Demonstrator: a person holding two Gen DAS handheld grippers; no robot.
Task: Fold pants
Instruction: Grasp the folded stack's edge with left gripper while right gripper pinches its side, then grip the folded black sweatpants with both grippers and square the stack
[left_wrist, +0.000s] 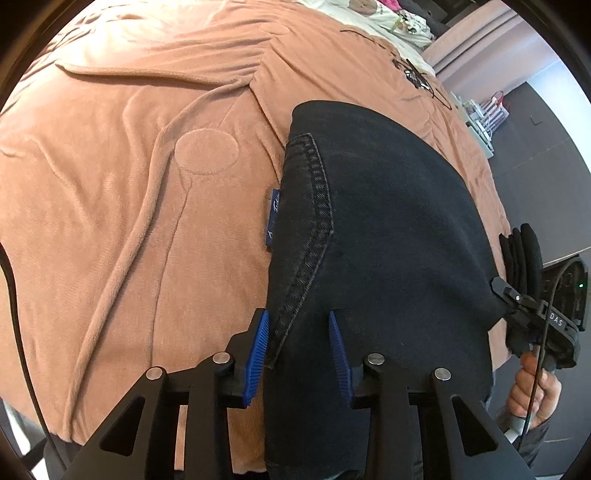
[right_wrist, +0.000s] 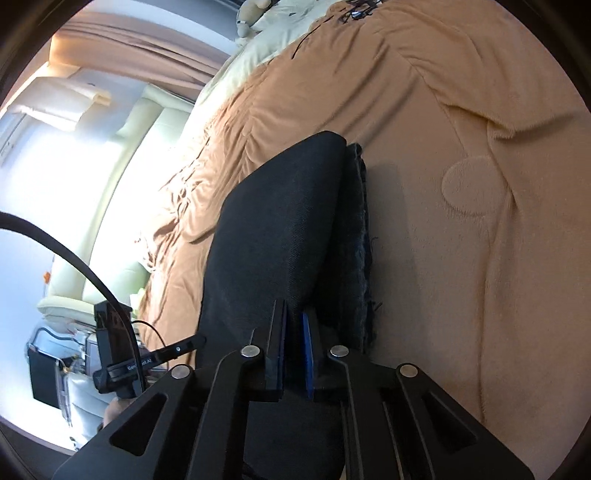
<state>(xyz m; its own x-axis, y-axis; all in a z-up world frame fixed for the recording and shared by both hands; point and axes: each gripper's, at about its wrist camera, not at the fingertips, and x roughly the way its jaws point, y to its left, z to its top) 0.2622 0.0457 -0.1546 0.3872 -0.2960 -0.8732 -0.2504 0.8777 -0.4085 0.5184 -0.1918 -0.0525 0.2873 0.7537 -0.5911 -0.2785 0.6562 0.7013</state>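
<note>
Black denim pants (left_wrist: 388, 229) lie folded on a peach blanket (left_wrist: 129, 184), with a stitched seam and a blue label (left_wrist: 272, 218) along their left edge. My left gripper (left_wrist: 299, 332) straddles the near seam edge. Its blue pads stand apart, with cloth lying flat between them. My right gripper (right_wrist: 294, 339) has its pads nearly together, pinching the near end of the pants (right_wrist: 273, 221). From the left wrist view, the right gripper (left_wrist: 496, 287) grips the pants' right edge, held by a person's hand (left_wrist: 532, 391).
Pale pillows (left_wrist: 369, 14) and a tangle of black cable (left_wrist: 417, 77) lie at the far end of the bed. A rack (left_wrist: 487, 114) stands on the dark floor to the right. The right wrist view has a pale armchair (right_wrist: 110, 258) and bright window at its left.
</note>
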